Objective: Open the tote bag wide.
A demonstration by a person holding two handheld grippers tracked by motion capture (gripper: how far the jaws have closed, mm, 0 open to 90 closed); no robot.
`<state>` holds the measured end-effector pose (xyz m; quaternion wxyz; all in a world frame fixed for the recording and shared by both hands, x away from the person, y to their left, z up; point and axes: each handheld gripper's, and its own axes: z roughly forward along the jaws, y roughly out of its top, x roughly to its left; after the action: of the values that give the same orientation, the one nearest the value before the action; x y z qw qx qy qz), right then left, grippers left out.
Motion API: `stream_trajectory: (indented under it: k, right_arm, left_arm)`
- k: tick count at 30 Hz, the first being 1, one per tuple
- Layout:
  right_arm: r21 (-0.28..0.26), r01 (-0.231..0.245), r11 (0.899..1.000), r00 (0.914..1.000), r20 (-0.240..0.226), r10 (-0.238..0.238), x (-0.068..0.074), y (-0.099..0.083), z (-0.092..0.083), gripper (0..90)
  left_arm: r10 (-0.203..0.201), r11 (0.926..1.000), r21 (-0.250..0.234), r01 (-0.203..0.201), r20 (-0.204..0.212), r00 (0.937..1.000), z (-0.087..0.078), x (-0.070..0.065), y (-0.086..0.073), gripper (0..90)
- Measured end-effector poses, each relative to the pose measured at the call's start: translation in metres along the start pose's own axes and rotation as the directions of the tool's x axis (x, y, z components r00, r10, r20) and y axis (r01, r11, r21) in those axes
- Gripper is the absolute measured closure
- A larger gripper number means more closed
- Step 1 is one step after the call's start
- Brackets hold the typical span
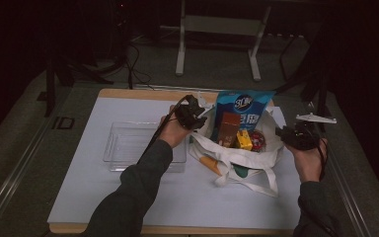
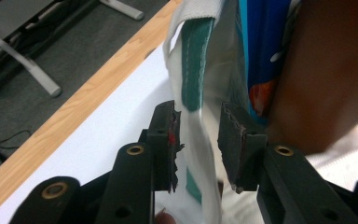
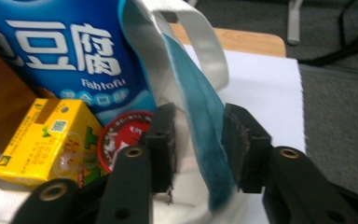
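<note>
1. The left claw [image 2: 198, 144] stands with its jaws apart; the cream-and-green rim of the tote bag [image 2: 200, 70] hangs between the pads, brushing or nearly brushing the left one and clear of the right, so it isn't clamped.
2. The right claw [image 3: 198, 140] is likewise apart, with the bag's opposite rim, a blue-tinted fold of cloth, running slack between the pads. I judge neither side truly gripped.
3. In the high view the left claw [image 1: 193, 114] sits at about 10 o'clock of the bag's mouth and the right claw [image 1: 288, 133] at about 3 o'clock.
4. The tote bag [image 1: 237, 165] lies on the white mat of the bench [image 1: 128, 197], right of centre, with its handles trailing towards 6 o'clock.
5. Handling: the cloth is thin, soft and floppy. It will likely fold and slide out unless pinched well down on the hemmed rim or a strap.
6. Inside stand a tall blue snack packet [image 1: 242, 111], a brown box [image 1: 228, 129], a yellow carton [image 3: 46, 140] and a red round tin [image 3: 123, 135]. The load is probably light but top-heavy, so lifting one side alone could tip it.
7. A clear plastic tray [image 1: 128, 145] rests at 9 o'clock of the bag.
</note>
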<state>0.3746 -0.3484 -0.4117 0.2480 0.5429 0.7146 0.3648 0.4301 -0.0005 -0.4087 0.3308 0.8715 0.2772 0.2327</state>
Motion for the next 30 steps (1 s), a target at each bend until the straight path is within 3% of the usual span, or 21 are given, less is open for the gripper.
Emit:
stream_trajectory:
  k: [2,3,4,6,10,12,19,24,30]
  right_arm:
    - [0.0,0.006,1.0,1.0,0.001,-0.006,0.0,0.001,0.002,69.3]
    - [0.004,0.013,1.0,0.9997,0.019,-0.013,0.0,0.001,0.005,75.1]
    - [0.006,0.015,1.0,0.9997,0.019,-0.015,-0.001,0.001,0.008,84.9]
    - [0.014,0.018,1.0,0.9994,0.028,-0.019,-0.003,0.0,0.013,88.6]
    - [0.032,0.001,0.999,0.9995,0.03,-0.002,-0.008,-0.002,0.021,89.0]
    - [0.045,-0.016,0.999,0.9995,0.029,0.015,-0.011,-0.004,0.028,89.1]
    - [0.097,-0.065,0.993,0.9978,0.02,0.063,-0.019,-0.017,0.05,89.2]
    - [0.122,-0.081,0.989,0.9967,0.01,0.08,-0.021,-0.025,0.061,89.2]
    - [0.134,-0.095,0.986,0.9955,0.005,0.095,-0.022,-0.031,0.066,89.3]
  left_arm:
    - [-0.004,1.0,0.001,0.004,0.001,1.0,0.007,0.0,0.001,77.4]
    - [-0.006,1.0,0.002,0.006,-0.006,1.0,0.011,0.0,0.002,77.4]
    - [-0.014,0.9999,0.002,0.014,-0.015,0.9998,0.014,0.0,0.003,85.5]
    - [-0.028,0.9995,0.017,0.028,-0.035,0.999,0.022,0.001,0.005,87.1]
    - [-0.018,0.997,0.074,0.022,-0.053,0.9985,0.031,0.004,0.005,87.8]
    - [-0.041,0.9925,0.113,0.047,-0.055,0.9977,0.04,0.008,0.001,88.0]
    - [-0.037,0.9854,0.164,0.045,-0.05,0.9981,0.056,0.01,-0.004,88.1]
    - [-0.03,0.9751,0.218,0.039,-0.045,0.9985,0.071,0.009,-0.009,88.2]
    - [-0.038,0.9712,0.234,0.044,-0.032,0.9988,0.078,0.008,-0.013,88.2]
